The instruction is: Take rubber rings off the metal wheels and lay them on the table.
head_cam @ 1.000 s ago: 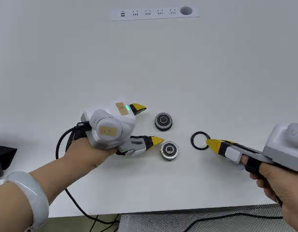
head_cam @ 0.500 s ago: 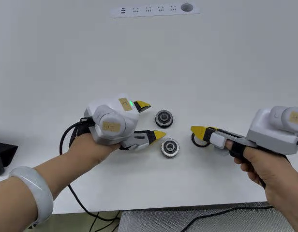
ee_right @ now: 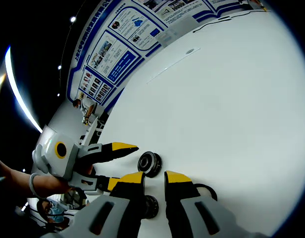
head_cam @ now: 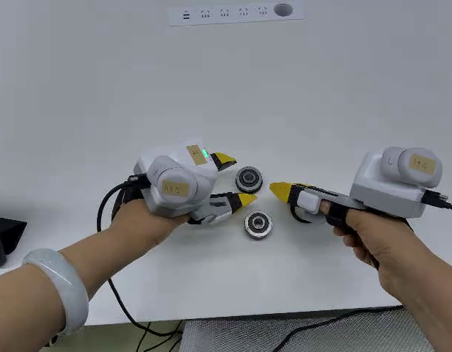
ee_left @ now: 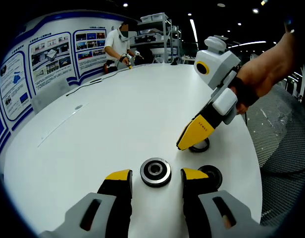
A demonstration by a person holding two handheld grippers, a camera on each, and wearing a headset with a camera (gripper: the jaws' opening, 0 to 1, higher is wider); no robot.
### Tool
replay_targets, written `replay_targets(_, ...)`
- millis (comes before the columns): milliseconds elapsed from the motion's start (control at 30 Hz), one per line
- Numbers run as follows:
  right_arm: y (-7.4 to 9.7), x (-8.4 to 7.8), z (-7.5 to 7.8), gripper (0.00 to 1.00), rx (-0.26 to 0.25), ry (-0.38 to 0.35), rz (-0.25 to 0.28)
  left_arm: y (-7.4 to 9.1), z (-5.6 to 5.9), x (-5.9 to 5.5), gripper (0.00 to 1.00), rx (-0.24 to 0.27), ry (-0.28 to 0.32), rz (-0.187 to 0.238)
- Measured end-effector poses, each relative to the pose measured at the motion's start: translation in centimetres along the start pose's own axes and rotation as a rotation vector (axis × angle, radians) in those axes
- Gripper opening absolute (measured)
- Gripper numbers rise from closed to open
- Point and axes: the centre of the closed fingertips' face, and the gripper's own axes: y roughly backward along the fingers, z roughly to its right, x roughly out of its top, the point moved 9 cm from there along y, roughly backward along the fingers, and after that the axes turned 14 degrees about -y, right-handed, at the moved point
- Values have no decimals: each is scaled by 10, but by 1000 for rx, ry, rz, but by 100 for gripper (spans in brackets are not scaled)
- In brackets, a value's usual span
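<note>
A smooth, matte white table (head_cam: 343,110) carries two small round metal wheels with bright hubs. The far wheel (head_cam: 249,178) lies flat between the tips of the left tongs (head_cam: 235,180). Their yellow-capped, wedge-shaped jaws stand wide apart on either side of it without touching it. A dark band runs round this wheel's rim. The near wheel (head_cam: 257,225) lies just beside the lower left jaw, closer to the table's front edge. It shows a silvery outer face in the head view, and I cannot tell whether a ring sits on it. A thin black rubber ring (head_cam: 299,213) lies loose and flat on the table to the right of both wheels, partly covered by the right tongs (head_cam: 279,191). The right tongs point left toward the wheels, their yellow tips near the far wheel but clear of it. In the right gripper view their jaws stand a narrow gap apart with nothing between them. The two pairs of tips face each other, near but apart, with the wheels in the tight space between. Beyond the wheels the white surface runs open up to a long white power strip (head_cam: 237,15) at the far side. A black cable (head_cam: 101,220) loops from the left hand's gripper off the front edge, which lies close behind both hands.
</note>
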Motion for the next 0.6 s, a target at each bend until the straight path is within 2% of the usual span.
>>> replay_targets(333,-4,3,0,17,8,-23,8,-5,1,3,33,-10,5,10)
replay_targets(600,-6,2,-1,17,10,-30,8,-7,2,4,27,-13,8,1)
